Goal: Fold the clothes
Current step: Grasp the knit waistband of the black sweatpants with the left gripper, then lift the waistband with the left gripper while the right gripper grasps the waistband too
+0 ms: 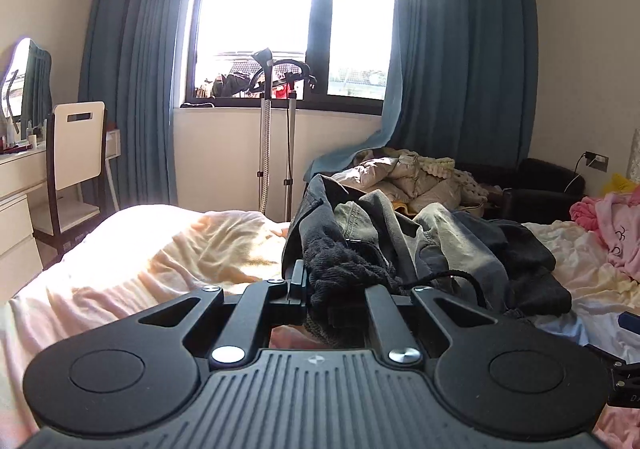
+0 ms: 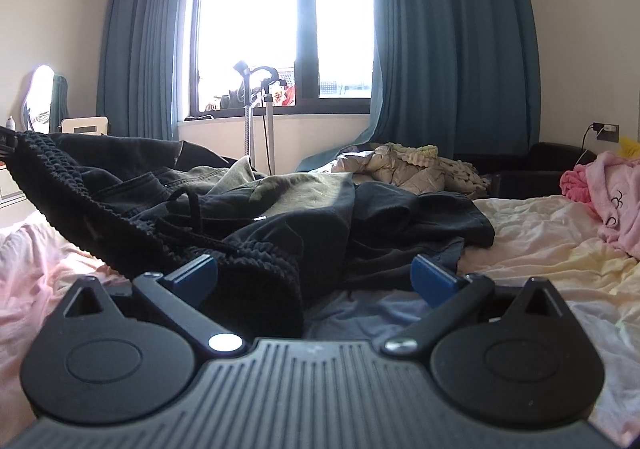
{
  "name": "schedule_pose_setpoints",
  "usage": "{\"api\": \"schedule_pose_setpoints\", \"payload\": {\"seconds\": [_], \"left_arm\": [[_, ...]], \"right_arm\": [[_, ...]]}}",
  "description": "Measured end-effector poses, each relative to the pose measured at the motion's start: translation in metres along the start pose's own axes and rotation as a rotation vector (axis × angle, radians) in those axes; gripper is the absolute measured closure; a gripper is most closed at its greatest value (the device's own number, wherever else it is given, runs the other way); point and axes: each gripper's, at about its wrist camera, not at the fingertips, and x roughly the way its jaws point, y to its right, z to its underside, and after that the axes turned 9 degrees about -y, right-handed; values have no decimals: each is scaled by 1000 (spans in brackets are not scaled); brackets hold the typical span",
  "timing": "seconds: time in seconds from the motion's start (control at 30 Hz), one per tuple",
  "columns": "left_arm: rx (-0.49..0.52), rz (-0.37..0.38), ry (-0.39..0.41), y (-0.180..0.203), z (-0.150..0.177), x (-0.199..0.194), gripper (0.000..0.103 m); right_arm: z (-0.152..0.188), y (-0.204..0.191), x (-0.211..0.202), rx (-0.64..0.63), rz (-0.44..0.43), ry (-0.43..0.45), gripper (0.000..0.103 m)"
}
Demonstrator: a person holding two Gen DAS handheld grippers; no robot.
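A dark garment with a ribbed black waistband and drawstring [image 1: 344,269] lies crumpled on the bed, over grey-green lining. My left gripper [image 1: 320,289] is shut on the ribbed waistband and holds it lifted off the bed. In the right wrist view the same dark garment [image 2: 280,209] spreads across the bed, its waistband [image 2: 52,177] stretched up to the left. My right gripper [image 2: 316,277] is open, its blue fingertips [image 2: 432,277] either side of the waistband's near end, low over the sheet.
The bed sheet [image 1: 140,249] is pale pink and cream. A beige quilted jacket pile [image 1: 404,177] lies at the far end, a pink garment [image 2: 616,201] at the right. A garment steamer stand [image 1: 276,137], a white chair [image 1: 76,145] and a dresser stand beyond the bed.
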Motion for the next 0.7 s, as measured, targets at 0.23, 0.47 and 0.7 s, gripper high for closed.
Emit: {"api": "schedule_pose_setpoints", "payload": {"seconds": [0.23, 0.47, 0.7], "left_arm": [[-86, -13, -44, -22, 30, 13, 92], [-122, -6, -54, -28, 31, 20, 92], [-139, -40, -90, -34, 37, 34, 91]], "right_arm": [[9, -14, 37, -66, -9, -101, 1], [11, -29, 75, -130, -9, -176, 32], [4, -42, 116, -188, -2, -160, 53]]}}
